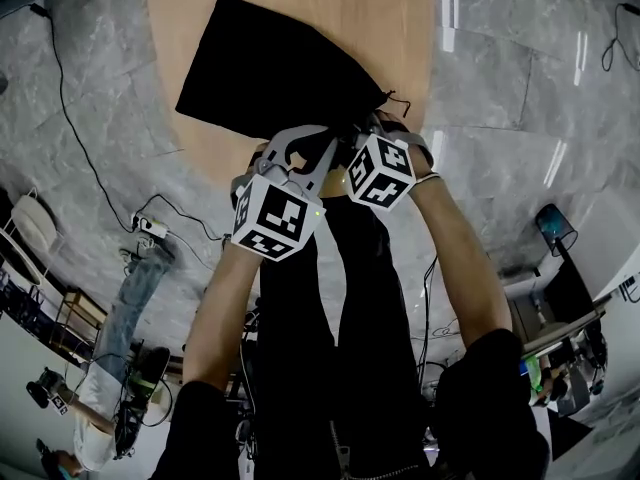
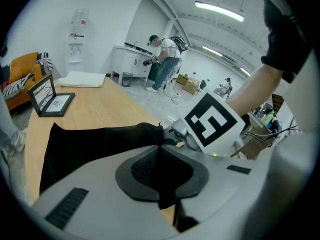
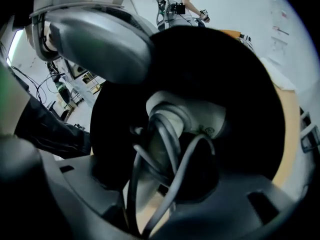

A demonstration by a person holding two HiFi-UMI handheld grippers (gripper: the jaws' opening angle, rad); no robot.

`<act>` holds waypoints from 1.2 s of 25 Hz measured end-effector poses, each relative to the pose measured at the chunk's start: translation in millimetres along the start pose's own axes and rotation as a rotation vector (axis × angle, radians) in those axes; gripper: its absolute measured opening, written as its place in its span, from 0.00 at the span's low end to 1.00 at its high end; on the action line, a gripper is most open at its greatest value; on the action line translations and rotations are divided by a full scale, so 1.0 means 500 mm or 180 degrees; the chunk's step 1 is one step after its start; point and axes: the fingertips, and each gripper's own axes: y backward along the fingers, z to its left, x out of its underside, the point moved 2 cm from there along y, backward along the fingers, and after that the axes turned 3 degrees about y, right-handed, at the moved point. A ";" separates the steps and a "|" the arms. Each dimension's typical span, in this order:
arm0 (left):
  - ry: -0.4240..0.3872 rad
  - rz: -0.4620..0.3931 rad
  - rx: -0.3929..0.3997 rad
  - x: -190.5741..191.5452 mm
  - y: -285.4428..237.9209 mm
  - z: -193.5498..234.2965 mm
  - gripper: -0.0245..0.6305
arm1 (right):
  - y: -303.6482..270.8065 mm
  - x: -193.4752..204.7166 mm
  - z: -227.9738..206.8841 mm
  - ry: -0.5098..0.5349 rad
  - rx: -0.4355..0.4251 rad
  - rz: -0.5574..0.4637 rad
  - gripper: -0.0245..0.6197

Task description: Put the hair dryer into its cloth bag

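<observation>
A black cloth bag (image 1: pixel 270 68) lies on the wooden table (image 1: pixel 340 8), its mouth toward me at the table's near edge. My left gripper (image 1: pixel 325 140) is shut on the bag's rim (image 2: pixel 150 134), with black cloth pinched between its pads (image 2: pixel 161 159). My right gripper (image 1: pixel 375 128) is at the bag's mouth, closed on the white hair dryer (image 3: pixel 195 119). A grey cord (image 3: pixel 165 149) is wound around the dryer. In the right gripper view the dryer's head sits inside the dark bag opening (image 3: pixel 240 74). The head view hides the dryer behind the grippers.
A framed picture (image 2: pixel 50 99) and a folded white cloth (image 2: pixel 82 79) rest on the far part of the table. An orange sofa (image 2: pixel 20 71) stands beyond. One person (image 2: pixel 162 59) works at a counter; another (image 1: pixel 130 298) stands by floor cables (image 1: pixel 150 226).
</observation>
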 end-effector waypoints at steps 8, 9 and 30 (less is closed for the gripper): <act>0.0001 -0.0002 -0.0026 0.008 -0.010 0.011 0.07 | -0.023 0.010 -0.002 0.0151 0.0407 0.0102 0.44; -0.0001 0.0006 -0.0025 0.007 -0.011 0.010 0.07 | -0.018 0.010 -0.003 0.0143 0.0477 0.0083 0.44; -0.0180 0.0221 0.0010 0.010 -0.036 0.009 0.07 | 0.043 0.185 0.051 -0.0813 0.0842 0.0258 0.34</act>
